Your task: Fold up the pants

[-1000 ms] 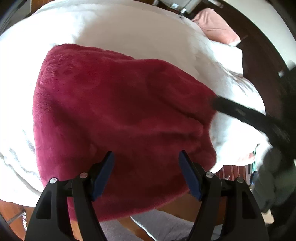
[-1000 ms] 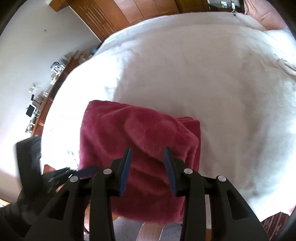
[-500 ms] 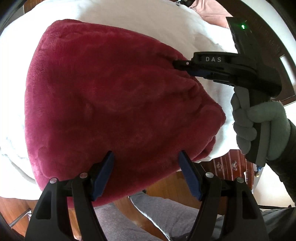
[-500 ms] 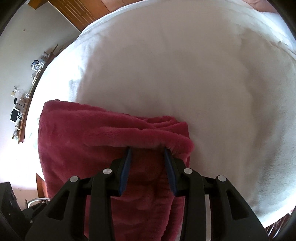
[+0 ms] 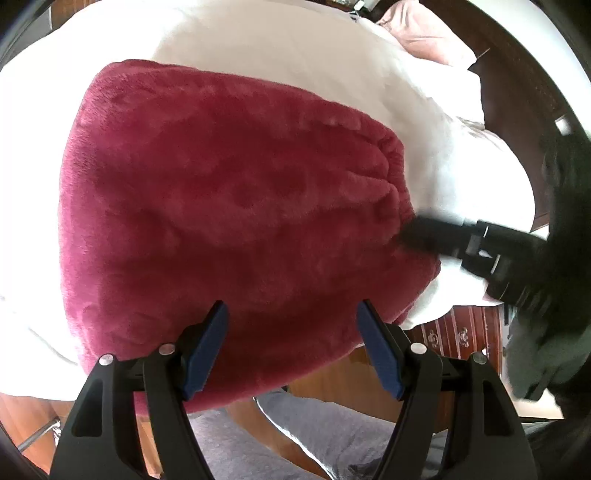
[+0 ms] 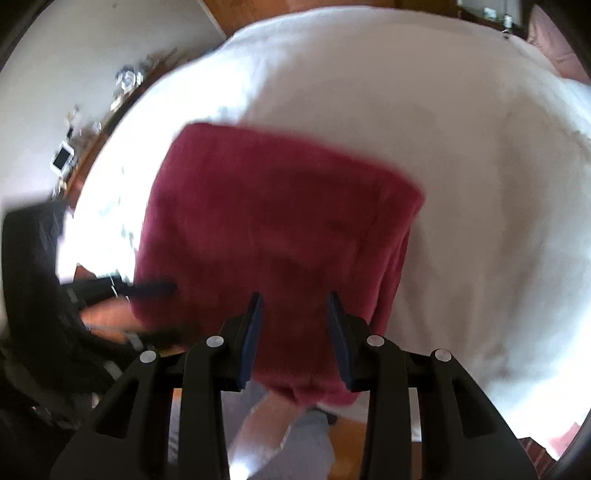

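Note:
The dark red fleece pants [image 5: 229, 221] lie folded into a thick rectangle at the near edge of a white bed [image 5: 258, 40]. My left gripper [image 5: 293, 347] is open and empty, just above the pants' near edge. My right gripper [image 6: 293, 339] is open and empty, pulled back over the pants [image 6: 273, 229] near their near edge. In the left wrist view the right gripper [image 5: 421, 236] is blurred at the pants' right edge. In the right wrist view the left gripper [image 6: 155, 288] is blurred at their left edge.
A pink pillow [image 5: 428, 33] lies at the head of the bed by a dark wooden headboard [image 5: 524, 92]. A shelf with small objects [image 6: 92, 129] runs along the wall left of the bed. My grey-trousered legs [image 5: 295, 443] stand at the bed's near edge.
My right gripper let go of the pants' folded edge and drew back, and the fold now lies flat. My left gripper stayed open over the near edge.

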